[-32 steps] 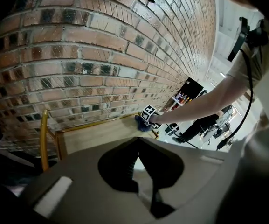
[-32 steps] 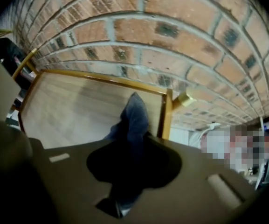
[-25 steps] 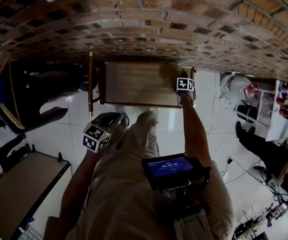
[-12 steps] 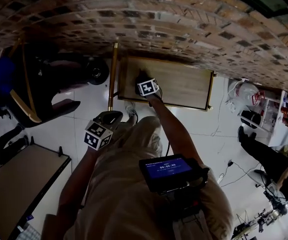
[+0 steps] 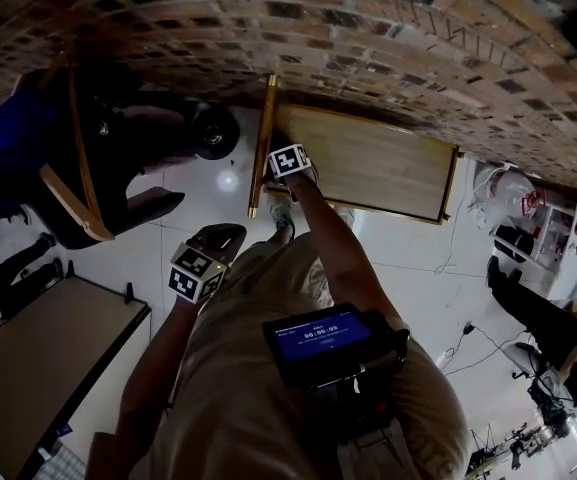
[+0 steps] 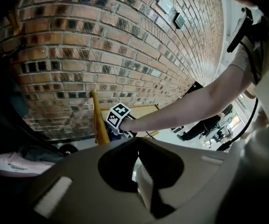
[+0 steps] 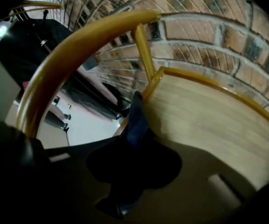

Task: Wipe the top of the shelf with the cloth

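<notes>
One crumpled dark blue cloth (image 7: 136,117) sat clamped in right gripper (image 7: 135,141) jaws, centre frame, at the left edge of a pale wooden shelf top (image 7: 209,120); red brick wall (image 5: 368,28) above; left gripper (image 6: 136,143) jaws were together, empty.

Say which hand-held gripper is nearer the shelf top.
Right. The right hand-held gripper holds the cloth at the left end of the shelf top; the left hand-held gripper hangs above the floor.

Right arm extended, a person holds the right gripper (image 5: 288,160) at the left end of a wooden shelf top (image 5: 388,173), just beside an upright yellow post (image 5: 261,148). The left gripper (image 5: 206,258) hangs nearer, close to the body, over white floor (image 5: 118,258). A brick wall (image 5: 368,38) stands behind the shelf.
</notes>
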### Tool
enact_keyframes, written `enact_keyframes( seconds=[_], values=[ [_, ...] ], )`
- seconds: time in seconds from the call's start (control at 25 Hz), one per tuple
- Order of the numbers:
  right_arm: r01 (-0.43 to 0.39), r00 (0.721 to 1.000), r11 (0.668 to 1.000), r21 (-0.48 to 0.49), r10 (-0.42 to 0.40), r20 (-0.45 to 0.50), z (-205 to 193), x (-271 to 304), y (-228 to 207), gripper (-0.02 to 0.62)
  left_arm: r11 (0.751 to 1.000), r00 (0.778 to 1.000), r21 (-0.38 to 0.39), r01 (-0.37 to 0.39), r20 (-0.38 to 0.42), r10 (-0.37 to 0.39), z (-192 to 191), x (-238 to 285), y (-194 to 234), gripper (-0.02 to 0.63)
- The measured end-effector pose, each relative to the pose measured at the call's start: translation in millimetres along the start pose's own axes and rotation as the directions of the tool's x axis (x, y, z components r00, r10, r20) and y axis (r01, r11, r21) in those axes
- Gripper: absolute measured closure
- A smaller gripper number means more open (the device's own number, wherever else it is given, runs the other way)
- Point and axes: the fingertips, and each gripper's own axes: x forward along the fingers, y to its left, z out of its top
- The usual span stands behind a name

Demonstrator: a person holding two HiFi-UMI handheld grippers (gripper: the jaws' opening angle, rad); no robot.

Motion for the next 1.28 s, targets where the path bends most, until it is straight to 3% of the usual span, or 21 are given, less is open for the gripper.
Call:
enact_keyframes(
  seconds=[0.24, 0.48, 0.64, 0.76, 0.92, 1.04, 1.28],
  values=[
    [0.027, 0.999, 0.998, -0.052, -0.026, 0.021, -8.4, -6.6, -14.0, 0.525, 1.000, 1.000, -0.019, 0.000, -0.011, 0.000, -10.5, 0.4, 5.7, 0.601],
    [0.071, 0.997, 0.997, 0.025, -0.072, 0.023, -40.2, -29.7, -66.1, 0.525, 1.000, 1.000, 0.017, 0.022, -0.007, -0.022, 4.9, 17.7, -12.1, 0.601],
    [0.153, 0.988, 0.983, 0.097, -0.150, -0.033, -80.2, -51.1, -114.9, 0.525, 0.999, 0.999, 0.035, 0.033, -0.014, -0.033, 13.5, 33.5, -25.8, 0.601],
    [0.158, 0.987, 0.981, 0.110, -0.158, -0.004, -93.7, -66.2, -144.5, 0.525, 0.999, 0.999, 0.040, 0.034, -0.024, -0.033, 18.9, 46.8, -40.2, 0.601],
    [0.211, 0.977, 0.970, 0.123, -0.205, -0.053, -129.0, -90.4, -194.3, 0.525, 0.998, 0.999, 0.042, 0.038, -0.037, -0.037, 28.7, 69.7, -65.3, 0.601],
    [0.198, 0.980, 0.973, 0.118, -0.198, -0.005, -140.7, -107.8, -228.1, 0.525, 0.997, 0.998, 0.051, 0.052, -0.049, -0.050, 39.5, 88.8, -87.7, 0.601],
    [0.253, 0.967, 0.948, 0.192, -0.250, -0.041, -199.8, -151.5, -313.4, 0.525, 0.995, 0.996, 0.071, 0.070, -0.068, -0.065, 68.6, 131.6, -128.6, 0.601]
  ],
)
